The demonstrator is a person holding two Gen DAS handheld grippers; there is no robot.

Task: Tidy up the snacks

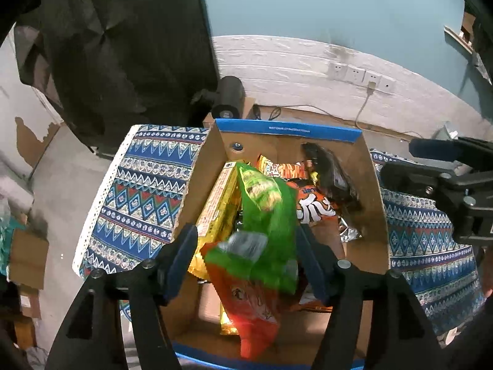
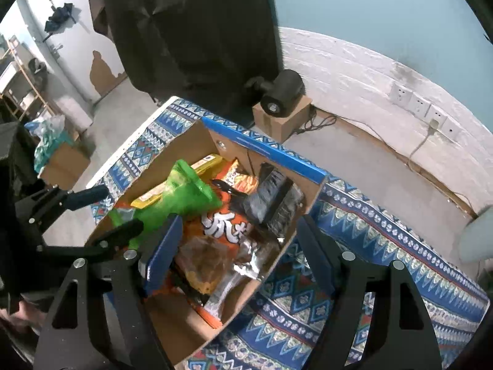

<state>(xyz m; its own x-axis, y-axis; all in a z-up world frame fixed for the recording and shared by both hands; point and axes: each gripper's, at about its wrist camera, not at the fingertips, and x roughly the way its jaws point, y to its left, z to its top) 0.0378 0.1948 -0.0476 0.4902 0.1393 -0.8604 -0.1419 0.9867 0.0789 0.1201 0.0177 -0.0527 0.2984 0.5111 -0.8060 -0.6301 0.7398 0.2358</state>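
A cardboard box [image 1: 372, 215] with a blue rim stands on a patterned cloth and holds several snack packs. My left gripper [image 1: 248, 240] is over the box with its fingers spread; a green and red snack bag [image 1: 265, 215] hangs blurred between them, and contact with the pads is unclear. An orange pack [image 1: 314, 209], a yellow pack [image 1: 218, 212] and a dark pack [image 1: 332, 178] lie in the box. My right gripper [image 2: 238, 246] is open and empty above the box's right side [image 2: 292, 231]. The green bag [image 2: 181, 197] and left gripper [image 2: 101, 215] show at its left.
The table has a blue patterned cloth [image 1: 144, 191] [image 2: 385, 246]. A black cylinder device [image 2: 283, 92] sits on a small carton behind the table. A dark cloth [image 1: 123, 46] hangs behind. Wall sockets with a cable [image 1: 360, 75] are at the back right.
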